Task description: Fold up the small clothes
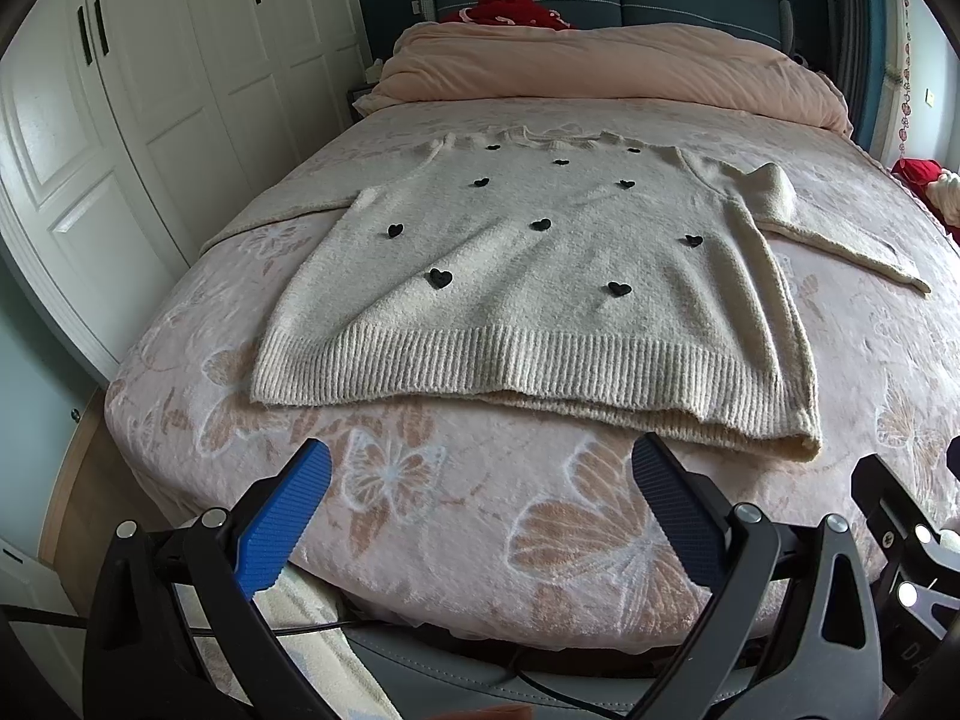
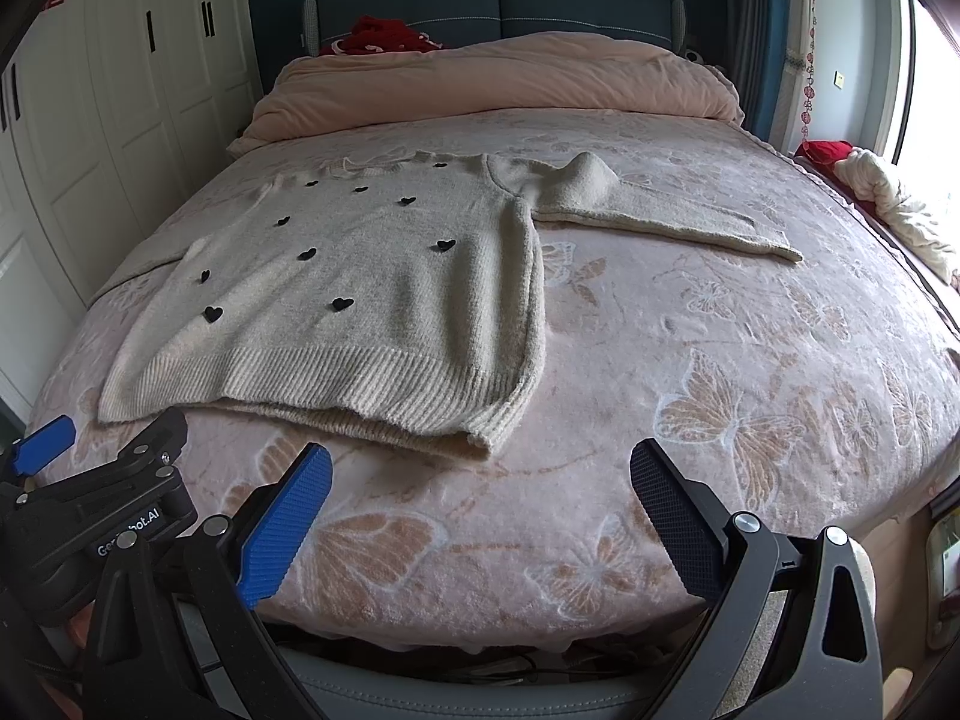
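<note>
Cream sweater [image 1: 540,276] with little black hearts lying flat, front up, on bed [image 1: 456,516], hem toward cameras. One sleeve [image 2: 660,213] stretched out sideways to right. Left tool [image 1: 480,468] wide open, holding nothing, hanging over bed's foot edge just short of hem. Right tool [image 2: 480,471] same deal, open, empty, beside left one.
</note>
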Tool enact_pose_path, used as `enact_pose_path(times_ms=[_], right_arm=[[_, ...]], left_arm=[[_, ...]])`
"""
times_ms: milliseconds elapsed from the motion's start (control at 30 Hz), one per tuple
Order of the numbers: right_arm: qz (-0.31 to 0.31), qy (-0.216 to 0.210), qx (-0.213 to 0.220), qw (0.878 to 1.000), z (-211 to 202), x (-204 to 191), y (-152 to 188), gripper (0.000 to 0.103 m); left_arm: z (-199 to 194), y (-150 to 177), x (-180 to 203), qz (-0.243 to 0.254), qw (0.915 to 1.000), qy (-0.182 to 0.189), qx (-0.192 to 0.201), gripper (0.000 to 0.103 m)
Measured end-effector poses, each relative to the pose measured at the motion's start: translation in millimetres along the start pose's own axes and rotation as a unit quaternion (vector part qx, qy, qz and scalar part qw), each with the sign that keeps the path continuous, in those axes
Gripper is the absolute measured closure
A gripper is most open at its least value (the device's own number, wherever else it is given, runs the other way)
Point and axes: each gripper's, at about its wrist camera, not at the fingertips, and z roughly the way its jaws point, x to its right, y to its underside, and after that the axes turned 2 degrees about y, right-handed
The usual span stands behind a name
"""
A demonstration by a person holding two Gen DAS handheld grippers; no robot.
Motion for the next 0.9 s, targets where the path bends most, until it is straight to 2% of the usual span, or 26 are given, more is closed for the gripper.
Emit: enact_pose_path(times_ms=[900], right_arm=[[0.001,-0.004,-0.002,1.000,0.3,-1.4,2.1,0.005]], left_arm=[[0.7,0.3,2.4,0.001,1.0000,-0.002,0.000,0.005]])
